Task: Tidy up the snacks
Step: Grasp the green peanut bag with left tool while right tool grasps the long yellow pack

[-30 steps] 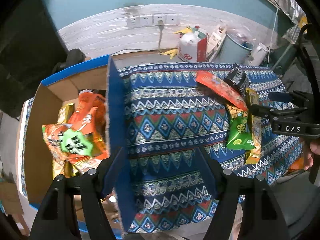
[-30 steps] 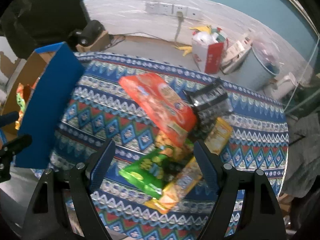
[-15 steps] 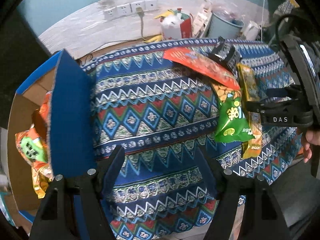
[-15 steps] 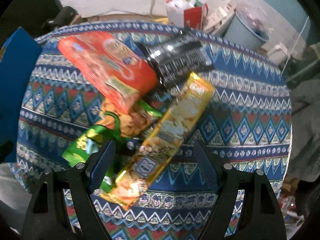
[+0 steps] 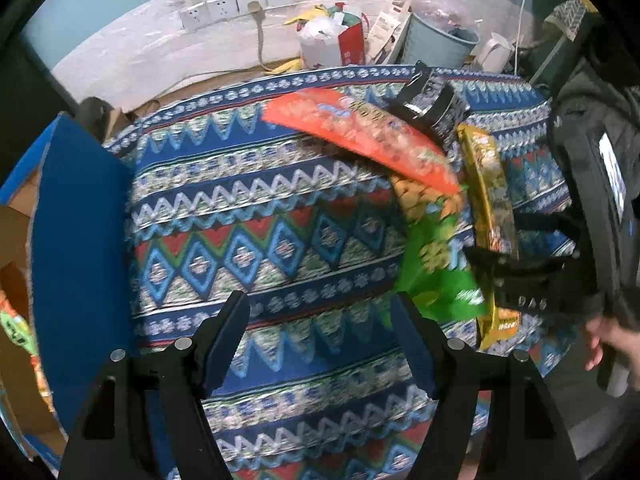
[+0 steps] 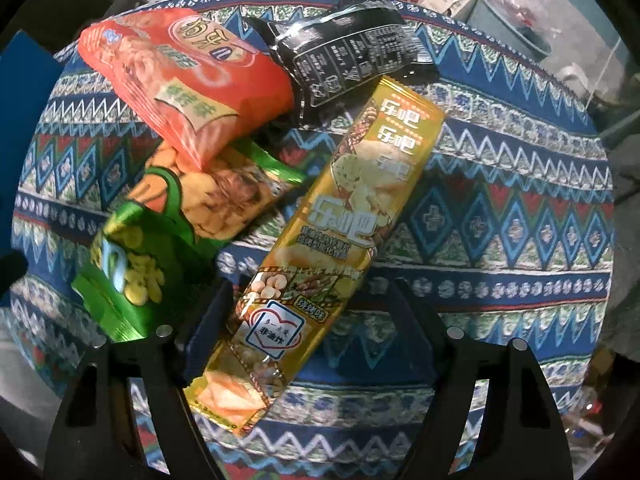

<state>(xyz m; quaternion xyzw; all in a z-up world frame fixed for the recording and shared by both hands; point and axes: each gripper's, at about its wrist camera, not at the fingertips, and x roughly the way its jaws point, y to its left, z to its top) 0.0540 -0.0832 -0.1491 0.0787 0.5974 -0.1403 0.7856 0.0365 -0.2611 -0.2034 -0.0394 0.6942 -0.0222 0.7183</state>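
Lowered since the earlier frame: right tongs [image 6: 308,316], now straddling the near end of the gold snack pack [image 6: 332,240], which lies slantwise on the patterned surface [image 6: 520,216]. Closing at this moment, pads apart from the wrapper, nothing gripped yet. Pointed straight down, judged so as to pinch the narrow pack across its width. Just left of these tongs, green packet [image 6: 132,264]; beyond the tips, orange bag [image 6: 180,76] and black packet [image 6: 348,52], overlapping in one heap. Left tongs [image 5: 320,340] shifted off the cardboard box [image 5: 80,220] toward the heap, steeply tilted down, spread and empty over bare cloth. Box at far left, probably the snacks' destination.
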